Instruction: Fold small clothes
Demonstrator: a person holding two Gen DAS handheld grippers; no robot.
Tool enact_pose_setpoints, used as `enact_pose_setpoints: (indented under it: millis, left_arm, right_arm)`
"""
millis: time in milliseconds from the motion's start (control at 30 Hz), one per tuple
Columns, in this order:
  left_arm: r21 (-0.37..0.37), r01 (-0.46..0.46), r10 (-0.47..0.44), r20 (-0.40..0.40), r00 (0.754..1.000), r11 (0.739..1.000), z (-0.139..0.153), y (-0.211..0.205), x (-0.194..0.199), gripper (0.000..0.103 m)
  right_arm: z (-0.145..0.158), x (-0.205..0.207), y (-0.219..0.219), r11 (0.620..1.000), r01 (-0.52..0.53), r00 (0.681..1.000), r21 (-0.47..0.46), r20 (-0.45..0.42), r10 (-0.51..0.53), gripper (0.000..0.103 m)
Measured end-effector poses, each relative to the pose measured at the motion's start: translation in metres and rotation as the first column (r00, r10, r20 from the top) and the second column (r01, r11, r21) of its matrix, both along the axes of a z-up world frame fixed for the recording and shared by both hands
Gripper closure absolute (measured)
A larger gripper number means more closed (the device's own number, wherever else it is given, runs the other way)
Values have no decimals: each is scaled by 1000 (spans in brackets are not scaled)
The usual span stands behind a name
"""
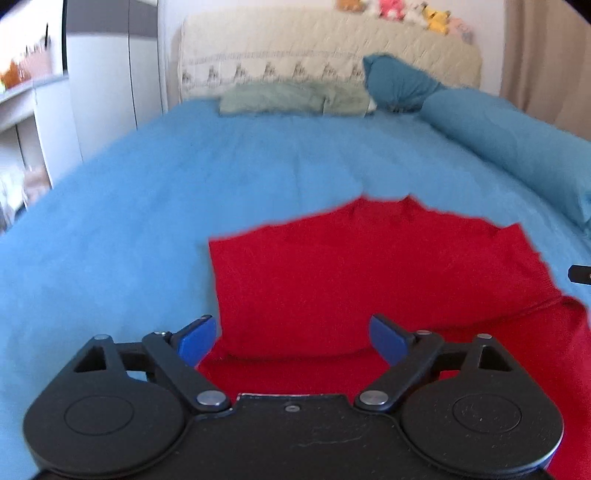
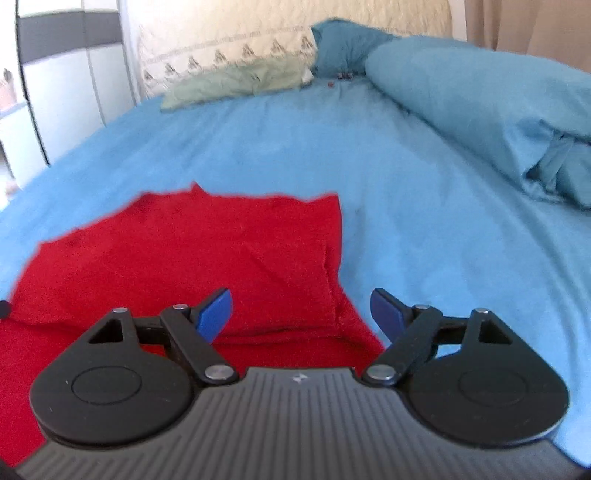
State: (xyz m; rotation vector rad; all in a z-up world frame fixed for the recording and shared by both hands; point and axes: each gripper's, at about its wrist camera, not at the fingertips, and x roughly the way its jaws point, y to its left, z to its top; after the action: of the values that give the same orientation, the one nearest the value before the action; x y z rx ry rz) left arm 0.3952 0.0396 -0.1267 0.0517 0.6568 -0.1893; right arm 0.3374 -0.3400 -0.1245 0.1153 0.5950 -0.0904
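While both grippers hang above the near edge of the bed, the scene reads as follows.

Left gripper: fingers spread wide with nothing between the blue pads; it hangs over the near left part of the garment.

Right gripper: fingers likewise spread wide and holding nothing; its left pad is over red cloth, its right pad over bare sheet, so it straddles the garment's right edge.

Red garment: lies on the sheet, partly folded, an upper layer doubled back over a lower one, with a soft fold line running just ahead of both grippers. Its far edge is uneven, with a small peak near the middle. In the right wrist view the red garment fills the lower left.

Blue bedsheet: covers the bed, lightly creased, around the garment on every visible side.

Teal bolster: long, along the right side of the bed, well apart from the garment.

Pale green cloth: at the head of the bed, against the cream headboard cover.

Plush toys: in a row on top of the headboard, blurred.
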Motion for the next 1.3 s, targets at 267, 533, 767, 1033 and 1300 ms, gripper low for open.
enact_pose_setpoints:
  millis: [267,533,767,1033,1300]
  left_arm:
    - [-51,-3,9,121,993,999,100,1,-89,5]
    - [-141,-60,83,162,983,988,153,18,-196,4]
    - [-172,-96,120,131,984,980,127,35,-273,4]
    - [-203,-116,134,74,988,972,60,46,-316,6]
    - [-258,-204,189,-79,979,944,-8,63,-302,21]
  right_arm:
    - [96,-100,-15,996,-80,983,-30,162,84,0]
    - [149,-209,-8,991,-111,974,-76,189,123,0]
    - [137,-292,0,989,-110,979,-97,160,125,0]
    - [68,-337,0,996,-79,995,-51,55,81,0]
    - [-1,-327,-6,999,22,997,42,-77,-19,2]
